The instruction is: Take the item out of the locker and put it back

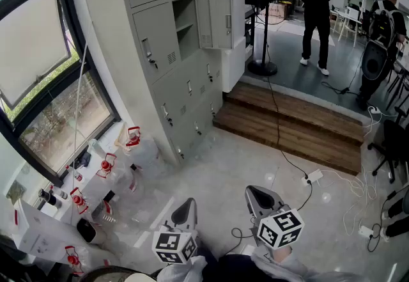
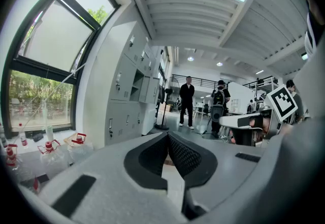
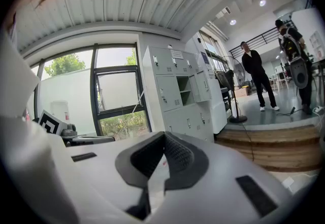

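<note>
A bank of grey lockers (image 1: 172, 50) stands ahead by the window. One upper compartment (image 1: 185, 23) is open, its door (image 1: 215, 21) swung to the right. I can make out a shelf inside it but no item. Both grippers are low in the head view, far from the lockers. My left gripper (image 1: 188, 204) is shut with nothing in it, and my right gripper (image 1: 257, 191) is shut and empty too. In the left gripper view the left gripper (image 2: 167, 135) points past the lockers (image 2: 127, 101). In the right gripper view the right gripper (image 3: 163, 135) points toward the open compartment (image 3: 185, 97).
Several clear jugs with red handles (image 1: 131, 140) and a white box (image 1: 38, 236) sit on the floor under the window. A wooden step (image 1: 287, 124) rises to the right of the lockers. A standing fan (image 1: 263, 12), two people (image 1: 316, 12), cables and a power strip (image 1: 313, 177) lie beyond.
</note>
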`<state>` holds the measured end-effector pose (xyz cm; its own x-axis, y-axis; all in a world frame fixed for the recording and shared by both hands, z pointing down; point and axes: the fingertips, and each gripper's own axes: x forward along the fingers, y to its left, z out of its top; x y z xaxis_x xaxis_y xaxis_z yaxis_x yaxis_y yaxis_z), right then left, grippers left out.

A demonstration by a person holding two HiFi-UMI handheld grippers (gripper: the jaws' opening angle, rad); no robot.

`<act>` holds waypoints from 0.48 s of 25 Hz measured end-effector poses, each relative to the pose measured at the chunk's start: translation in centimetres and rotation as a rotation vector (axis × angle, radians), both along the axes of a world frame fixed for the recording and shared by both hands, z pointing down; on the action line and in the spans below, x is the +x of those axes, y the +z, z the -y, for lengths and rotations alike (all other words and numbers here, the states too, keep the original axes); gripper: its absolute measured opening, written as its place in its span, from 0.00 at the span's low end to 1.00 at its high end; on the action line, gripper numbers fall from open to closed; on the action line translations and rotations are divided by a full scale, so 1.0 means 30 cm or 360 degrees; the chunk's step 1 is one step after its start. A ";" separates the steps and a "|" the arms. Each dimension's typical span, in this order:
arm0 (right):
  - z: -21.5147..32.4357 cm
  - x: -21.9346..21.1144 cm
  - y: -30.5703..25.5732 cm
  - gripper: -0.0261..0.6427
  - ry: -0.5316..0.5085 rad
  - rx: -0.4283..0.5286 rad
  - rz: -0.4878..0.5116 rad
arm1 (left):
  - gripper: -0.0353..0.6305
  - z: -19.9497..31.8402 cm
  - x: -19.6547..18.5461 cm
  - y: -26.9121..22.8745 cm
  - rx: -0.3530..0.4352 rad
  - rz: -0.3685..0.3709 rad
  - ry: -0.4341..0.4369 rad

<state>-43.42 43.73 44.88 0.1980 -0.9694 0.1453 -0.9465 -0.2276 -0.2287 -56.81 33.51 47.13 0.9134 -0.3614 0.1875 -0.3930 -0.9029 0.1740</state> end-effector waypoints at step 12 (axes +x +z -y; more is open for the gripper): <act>-0.021 0.001 -0.012 0.04 0.0054 0.0004 -0.0058 | 0.06 -0.019 0.004 -0.009 0.0025 -0.0004 -0.0001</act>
